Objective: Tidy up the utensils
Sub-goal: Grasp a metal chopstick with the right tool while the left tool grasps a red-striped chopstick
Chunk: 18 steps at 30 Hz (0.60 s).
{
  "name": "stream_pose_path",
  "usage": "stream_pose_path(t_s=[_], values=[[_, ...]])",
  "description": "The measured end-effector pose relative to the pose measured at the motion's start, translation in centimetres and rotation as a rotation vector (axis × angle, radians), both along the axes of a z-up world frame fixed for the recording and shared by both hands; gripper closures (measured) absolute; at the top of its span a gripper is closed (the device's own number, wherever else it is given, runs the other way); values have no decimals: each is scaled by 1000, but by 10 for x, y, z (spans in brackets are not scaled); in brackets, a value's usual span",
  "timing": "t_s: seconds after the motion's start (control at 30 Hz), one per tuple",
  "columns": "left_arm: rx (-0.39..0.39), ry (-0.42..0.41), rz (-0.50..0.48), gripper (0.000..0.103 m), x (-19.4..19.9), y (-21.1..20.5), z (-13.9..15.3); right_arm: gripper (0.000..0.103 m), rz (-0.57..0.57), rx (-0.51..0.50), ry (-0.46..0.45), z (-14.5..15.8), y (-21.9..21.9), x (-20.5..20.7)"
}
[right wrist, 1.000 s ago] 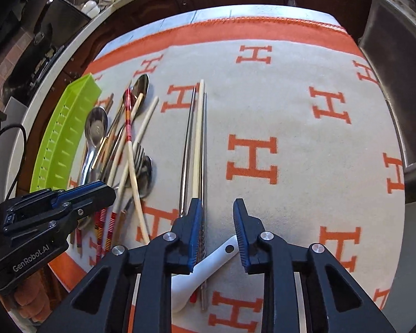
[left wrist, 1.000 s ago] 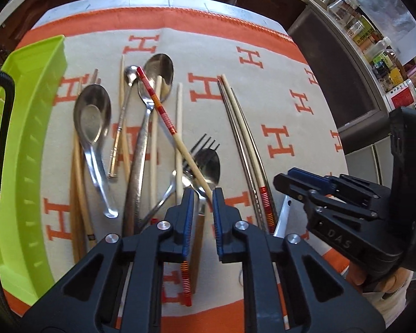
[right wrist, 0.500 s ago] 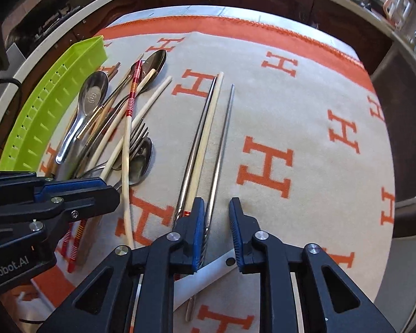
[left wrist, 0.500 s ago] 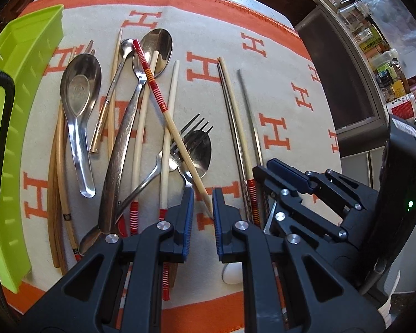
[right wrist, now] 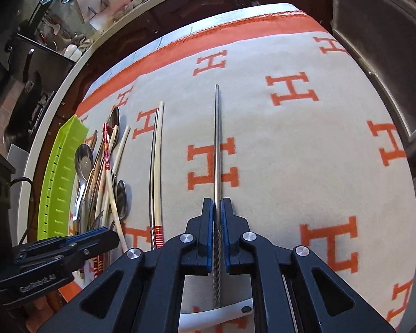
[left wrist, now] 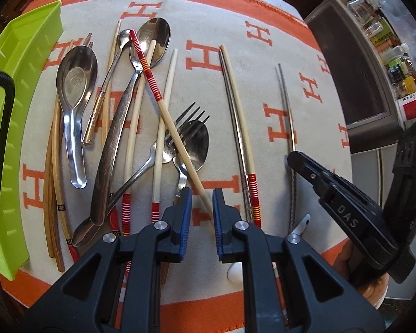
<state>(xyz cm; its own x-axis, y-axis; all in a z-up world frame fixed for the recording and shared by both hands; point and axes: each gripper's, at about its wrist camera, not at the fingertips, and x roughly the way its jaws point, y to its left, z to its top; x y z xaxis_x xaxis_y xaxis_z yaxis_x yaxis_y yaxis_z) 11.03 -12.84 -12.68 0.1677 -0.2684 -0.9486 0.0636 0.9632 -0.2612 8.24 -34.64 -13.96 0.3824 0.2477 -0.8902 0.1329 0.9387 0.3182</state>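
Observation:
A pile of spoons, a fork and several chopsticks lies on the cloth left of centre. My left gripper hovers over the pile's near edge, its jaws slightly apart. The pale tip of a red-striped chopstick runs under the gap, ungripped. My right gripper is shut on the twisted end of a thin metal chopstick, which points straight away over the cloth. In the left wrist view that metal chopstick lies right of a wooden and metal pair, with the right gripper at its near end.
A lime-green slotted tray stands along the left edge of the orange-and-cream H-patterned cloth. A white ceramic spoon lies under the right gripper. Dark cabinets and a cluttered counter ring the table; a grey appliance stands to the right.
The right gripper has shut on the metal chopstick and drawn it rightward, away from the wooden and metal pair. The left gripper has barely moved and keeps the same narrow gap.

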Motion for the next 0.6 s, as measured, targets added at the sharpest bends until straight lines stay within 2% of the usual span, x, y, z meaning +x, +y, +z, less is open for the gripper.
stream_pose_path(t_s=[0.17,0.27,0.37,0.47,0.6], values=[[57,6,13,91,4,-8,-11,98,6,-24,-24,-4,-4,-5],[115,-36,9,91,5,-16,-11,98,17,-42,-33,-6,1,-3],[167,-116,-27,93,2,-27,-9,98,24,-28,-36,-8,4,0],[149,-183,-69,100,-5,-31,-2,98,21,7,-43,-7,4,-2],[94,-257,-101,100,-14,-27,21,98,11,48,-65,0,2,-6]])
